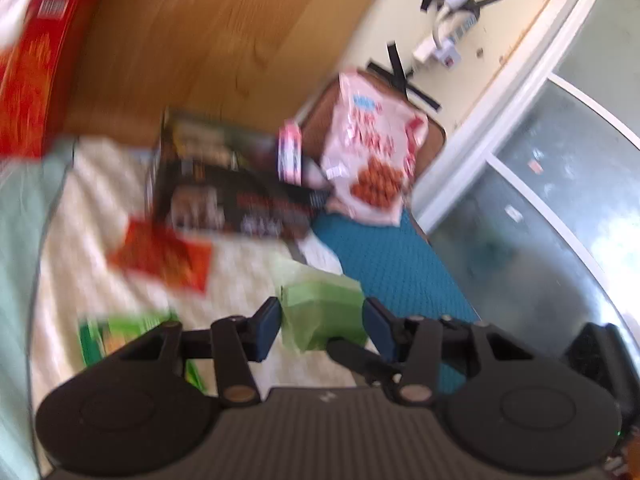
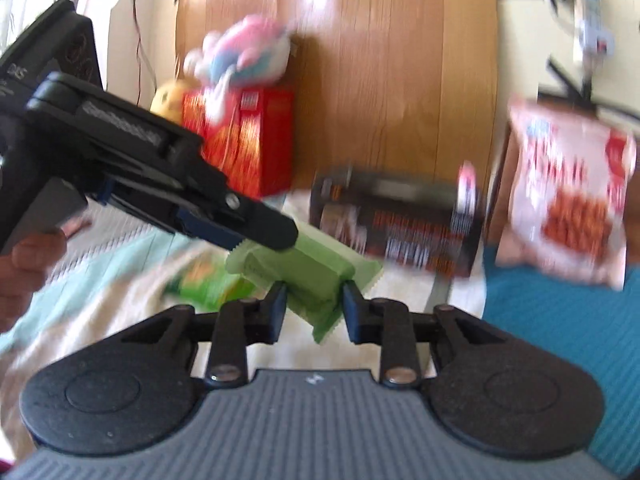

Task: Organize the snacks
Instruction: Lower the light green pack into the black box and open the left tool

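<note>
A green wrapped snack bar (image 1: 324,316) (image 2: 308,276) is held by both grippers above a pale bed cover. My left gripper (image 1: 322,326) is shut on one end of it; in the right wrist view the left gripper (image 2: 264,232) reaches in from the left onto the bar. My right gripper (image 2: 314,308) has its fingers on both sides of the bar's other end, shut on it. A black snack box (image 1: 232,184) (image 2: 396,224), a pink-white snack bag (image 1: 372,148) (image 2: 568,200), a red box (image 1: 36,68) (image 2: 244,136), a small red packet (image 1: 164,256) and a green packet (image 2: 208,284) lie around.
A wooden headboard (image 1: 224,40) stands behind the snacks. A teal cloth (image 1: 400,264) lies to the right. A plush toy (image 2: 244,56) sits on the red box. A white-framed window (image 1: 540,184) is at the right. Both views are motion-blurred.
</note>
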`<state>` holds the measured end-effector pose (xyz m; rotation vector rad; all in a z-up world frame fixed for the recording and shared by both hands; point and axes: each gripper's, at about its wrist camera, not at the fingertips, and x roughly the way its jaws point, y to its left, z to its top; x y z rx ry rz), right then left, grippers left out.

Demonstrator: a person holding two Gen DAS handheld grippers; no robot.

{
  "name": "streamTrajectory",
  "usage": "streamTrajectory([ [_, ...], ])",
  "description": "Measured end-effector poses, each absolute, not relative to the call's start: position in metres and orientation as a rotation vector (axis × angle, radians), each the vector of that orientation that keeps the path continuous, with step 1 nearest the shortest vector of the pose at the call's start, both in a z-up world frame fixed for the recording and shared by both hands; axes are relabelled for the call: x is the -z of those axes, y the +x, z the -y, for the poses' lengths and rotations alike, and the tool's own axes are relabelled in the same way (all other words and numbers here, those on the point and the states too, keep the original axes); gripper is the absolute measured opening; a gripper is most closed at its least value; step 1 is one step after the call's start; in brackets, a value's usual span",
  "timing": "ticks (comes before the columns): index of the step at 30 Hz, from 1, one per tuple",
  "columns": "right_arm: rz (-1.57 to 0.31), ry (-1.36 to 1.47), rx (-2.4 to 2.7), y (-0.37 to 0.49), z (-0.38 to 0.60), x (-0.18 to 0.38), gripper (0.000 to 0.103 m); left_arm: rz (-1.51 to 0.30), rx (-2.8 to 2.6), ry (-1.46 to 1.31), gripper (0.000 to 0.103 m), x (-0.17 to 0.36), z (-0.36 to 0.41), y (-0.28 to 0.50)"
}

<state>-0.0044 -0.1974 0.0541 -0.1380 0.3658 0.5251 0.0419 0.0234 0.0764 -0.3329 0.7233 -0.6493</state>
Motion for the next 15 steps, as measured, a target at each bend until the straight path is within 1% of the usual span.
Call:
streamTrajectory([
  [4,-0.302,-0.147,-0.507,0.038,0.191,-0.067,0.032,-0.662,0.605,-0.296,0.045,-0.099,-0.016,0.078],
  [8,-0.281,-0.126,-0.482,0.087,0.188,-0.068,0.032,-0.621,0.562,-0.278,0.045,-0.110,-0.008,0.121],
  [10,-0.295,-0.107,-0.478,0.111,0.185,-0.064,0.032,-0.624,0.533,-0.272,0.045,-0.107,-0.007,0.144],
  [15,-0.325,-0.132,-0.464,0.141,0.172,-0.042,0.033,-0.674,0.472,-0.271,0.045,-0.085,-0.007,0.187],
])
